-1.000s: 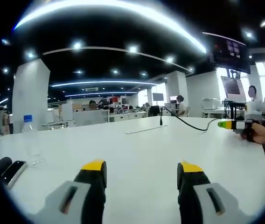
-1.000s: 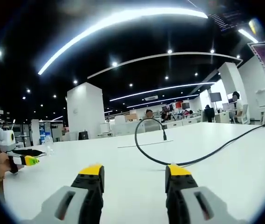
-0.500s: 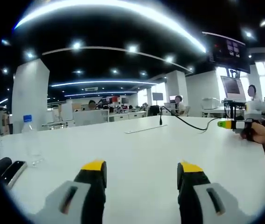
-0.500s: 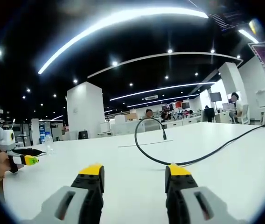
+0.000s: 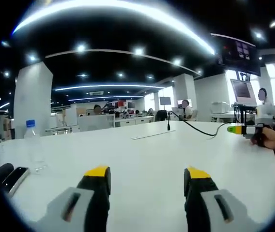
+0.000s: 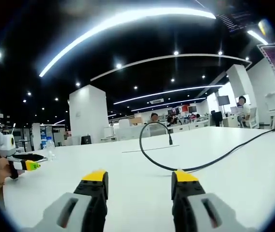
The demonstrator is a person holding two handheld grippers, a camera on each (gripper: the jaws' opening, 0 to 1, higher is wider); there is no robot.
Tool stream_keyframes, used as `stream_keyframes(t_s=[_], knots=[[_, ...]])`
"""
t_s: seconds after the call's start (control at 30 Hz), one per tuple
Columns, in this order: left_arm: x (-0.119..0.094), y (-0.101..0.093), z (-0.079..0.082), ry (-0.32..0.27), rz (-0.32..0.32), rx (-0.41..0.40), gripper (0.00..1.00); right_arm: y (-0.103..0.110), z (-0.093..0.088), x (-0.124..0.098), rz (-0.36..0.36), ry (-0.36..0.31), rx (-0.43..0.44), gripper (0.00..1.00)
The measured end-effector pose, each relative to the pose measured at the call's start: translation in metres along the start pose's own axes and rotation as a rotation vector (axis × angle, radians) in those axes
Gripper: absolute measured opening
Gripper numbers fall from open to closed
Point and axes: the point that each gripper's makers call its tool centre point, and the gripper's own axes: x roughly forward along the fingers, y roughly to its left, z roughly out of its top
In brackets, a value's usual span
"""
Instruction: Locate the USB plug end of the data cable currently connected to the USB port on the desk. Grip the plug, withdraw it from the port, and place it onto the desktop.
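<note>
Holding as before, nothing has shifted: left gripper (image 5: 147, 176) and right gripper (image 6: 138, 178) hover low over the smooth white desk (image 6: 234, 169), jaws wide, gripping nothing. Thin black data cable (image 6: 149, 159) loops to its upright USB plug (image 6: 170, 140) at the desk's slim port strip (image 6: 149, 149), under open-plan office ceiling lights.

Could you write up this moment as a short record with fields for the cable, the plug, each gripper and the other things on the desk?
cable: black data cable loops across the white desk
plug: USB plug stands upright in the desk port, not yet gripped
right gripper: open, low over the desk, near the cable loop
left gripper: open, holding nothing
other items: clear water bottle, dark phone
</note>
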Motion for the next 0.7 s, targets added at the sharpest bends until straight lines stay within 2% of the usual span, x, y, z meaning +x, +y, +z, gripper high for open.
stream_keyframes(t_s=[0.27, 0.7], knots=[[-0.002, 0.008, 0.002, -0.005, 0.038, 0.006, 0.61, 0.002, 0.000, 0.000, 0.004, -0.007, 0.003, 0.53], [-0.002, 0.013, 0.005, -0.012, 0.059, -0.009, 0.61, 0.001, 0.002, -0.001, -0.017, -0.005, -0.021, 0.54]])
